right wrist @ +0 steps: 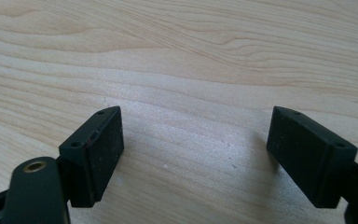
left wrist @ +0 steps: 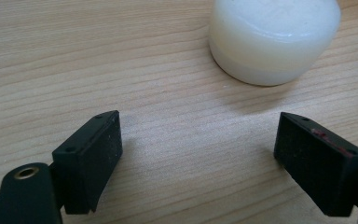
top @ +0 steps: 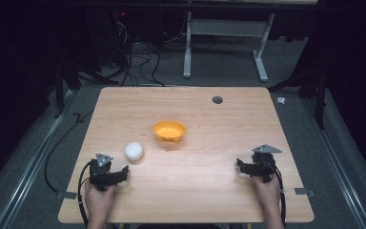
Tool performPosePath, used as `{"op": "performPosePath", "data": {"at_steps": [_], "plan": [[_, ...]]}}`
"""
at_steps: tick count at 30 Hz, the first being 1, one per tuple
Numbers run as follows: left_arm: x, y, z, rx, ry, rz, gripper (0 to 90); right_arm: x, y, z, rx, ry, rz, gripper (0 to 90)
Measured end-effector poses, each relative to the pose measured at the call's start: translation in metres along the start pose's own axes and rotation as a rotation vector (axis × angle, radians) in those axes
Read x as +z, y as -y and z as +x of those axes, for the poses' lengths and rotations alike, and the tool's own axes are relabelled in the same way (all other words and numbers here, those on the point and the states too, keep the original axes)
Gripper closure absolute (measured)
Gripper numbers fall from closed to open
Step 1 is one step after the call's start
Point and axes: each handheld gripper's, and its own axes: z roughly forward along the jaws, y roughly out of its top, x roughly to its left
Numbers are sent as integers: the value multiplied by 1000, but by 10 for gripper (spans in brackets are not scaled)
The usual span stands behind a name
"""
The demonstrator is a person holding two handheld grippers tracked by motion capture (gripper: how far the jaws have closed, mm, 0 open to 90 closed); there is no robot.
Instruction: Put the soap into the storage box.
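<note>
A white round container (top: 134, 150) stands on the wooden table (top: 209, 191), left of centre. Behind it to the right sits an orange bowl (top: 168, 130). My left gripper (top: 123, 172) rests near the front left of the table, a short way in front of the white container, jaws open and empty. In the left gripper view the white container (left wrist: 274, 39) stands just beyond the open left gripper (left wrist: 198, 147). My right gripper (top: 241, 166) sits at the front right, open over bare wood, as the right gripper view shows between the jaws of the right gripper (right wrist: 196, 144).
A small dark round hole (top: 217, 99) marks the table's far right part. Beyond the table are cables (top: 138, 57) on grey floor and a white frame (top: 228, 47). A small white scrap (top: 280, 100) lies off the right edge.
</note>
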Motion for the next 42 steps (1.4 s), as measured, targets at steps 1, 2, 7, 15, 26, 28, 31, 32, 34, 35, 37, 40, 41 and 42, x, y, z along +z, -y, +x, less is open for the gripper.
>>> {"op": "performPosePath", "data": {"at_steps": [1,2,7,15,26,28,31,32,34,35,37,40,41,42], "plan": [[0,0,0,0,-1,0,157,0,0,0,0,0,0,196],[0,0,0,-3,-2,-1,157,0,0,0,1,0,0,196],[-1,0,-1,-6,-5,2,158,0,0,0,0,-1,0,196],[-1,1,-1,-11,-9,3,162,0,0,0,2,-2,-1,196],[-2,1,-2,-16,-10,0,161,1,-1,-1,19,17,-3,199],[-1,1,-2,-14,-8,2,156,1,-1,-1,21,17,-5,199],[-2,1,-2,-12,-8,4,155,1,-1,-1,16,17,-1,196],[-2,1,-1,-13,-7,4,154,1,-1,-1,14,15,0,196],[-2,1,-1,-12,-5,5,151,1,-1,0,11,12,0,196],[-2,1,-1,-11,-5,5,151,1,-1,0,11,12,0,196],[-1,1,-1,-8,-3,4,151,1,-1,0,11,12,0,196],[-2,1,-1,-4,-2,3,156,1,-1,0,11,12,0,196],[-2,1,-1,-4,-1,1,157,1,-1,0,11,12,0,196],[-2,1,-1,3,2,3,158,1,-1,-1,11,12,0,196]]}}
